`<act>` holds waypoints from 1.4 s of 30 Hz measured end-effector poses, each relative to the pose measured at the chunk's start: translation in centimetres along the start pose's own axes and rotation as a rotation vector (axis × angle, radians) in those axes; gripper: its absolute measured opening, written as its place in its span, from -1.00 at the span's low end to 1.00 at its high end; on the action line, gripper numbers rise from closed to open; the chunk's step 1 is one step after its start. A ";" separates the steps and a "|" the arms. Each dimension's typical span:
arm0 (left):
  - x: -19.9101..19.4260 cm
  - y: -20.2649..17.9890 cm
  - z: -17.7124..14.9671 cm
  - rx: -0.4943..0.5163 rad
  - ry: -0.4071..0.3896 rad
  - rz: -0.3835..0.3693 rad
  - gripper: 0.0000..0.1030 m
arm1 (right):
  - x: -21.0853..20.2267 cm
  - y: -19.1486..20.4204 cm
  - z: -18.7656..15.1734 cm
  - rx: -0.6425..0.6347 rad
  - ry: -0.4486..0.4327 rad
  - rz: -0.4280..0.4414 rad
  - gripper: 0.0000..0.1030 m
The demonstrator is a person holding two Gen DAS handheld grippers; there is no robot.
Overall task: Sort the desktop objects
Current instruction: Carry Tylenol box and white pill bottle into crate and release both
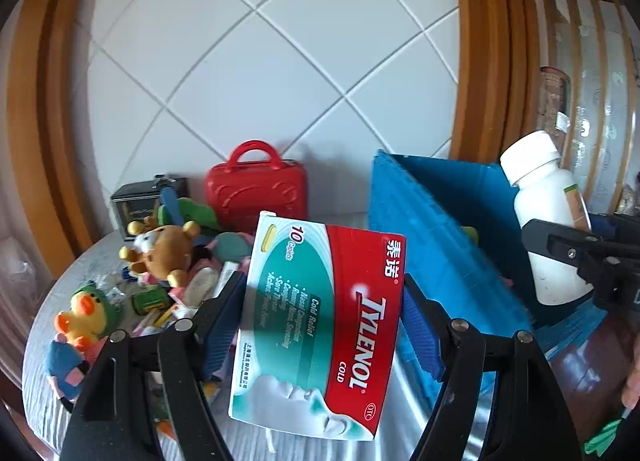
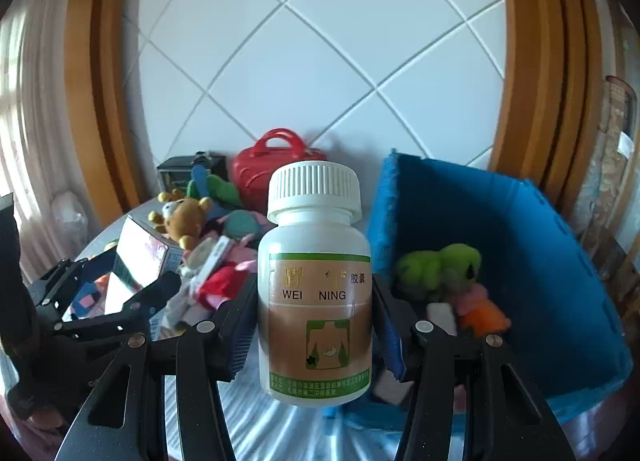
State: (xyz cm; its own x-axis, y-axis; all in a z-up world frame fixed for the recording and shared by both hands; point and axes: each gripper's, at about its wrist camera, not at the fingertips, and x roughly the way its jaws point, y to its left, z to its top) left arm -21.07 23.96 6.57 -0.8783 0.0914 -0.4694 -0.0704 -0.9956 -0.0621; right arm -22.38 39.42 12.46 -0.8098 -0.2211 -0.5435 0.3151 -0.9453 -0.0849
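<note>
The medicine box is up in the air, squeezed between the two pads of the left tongs. It hangs a bit tilted, with its printed front facing the camera. The white pill bottle is up in the air too, standing straight, with the right tongs clamped on its sides. Both are held by their sides, likely so they will not slip while they are carried.

Just to the right is the blue bin. Its top is open, and a green soft toy and an orange toy already lie inside. It looks like the place where sorted things go, but I cannot tell if the medicine goes there too.

To the left, on the desk, lies a messy pile not sorted yet: a brown teddy bear, a duck toy and small packs. Behind the pile stand a red case and a dark box, near the wall
</note>
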 end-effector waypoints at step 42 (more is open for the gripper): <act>34.2 -29.2 -3.4 0.139 1.193 -0.007 0.44 | 25.1 -30.3 -14.7 0.005 1.186 0.095 0.28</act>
State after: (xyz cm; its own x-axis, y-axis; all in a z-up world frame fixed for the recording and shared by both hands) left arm -47.42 56.24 -10.70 0.1086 -0.0139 -0.9940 -0.1883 -0.9821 -0.0068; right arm -45.03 66.05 -10.87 0.1810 0.0673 -0.9812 0.3453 -0.9385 -0.0007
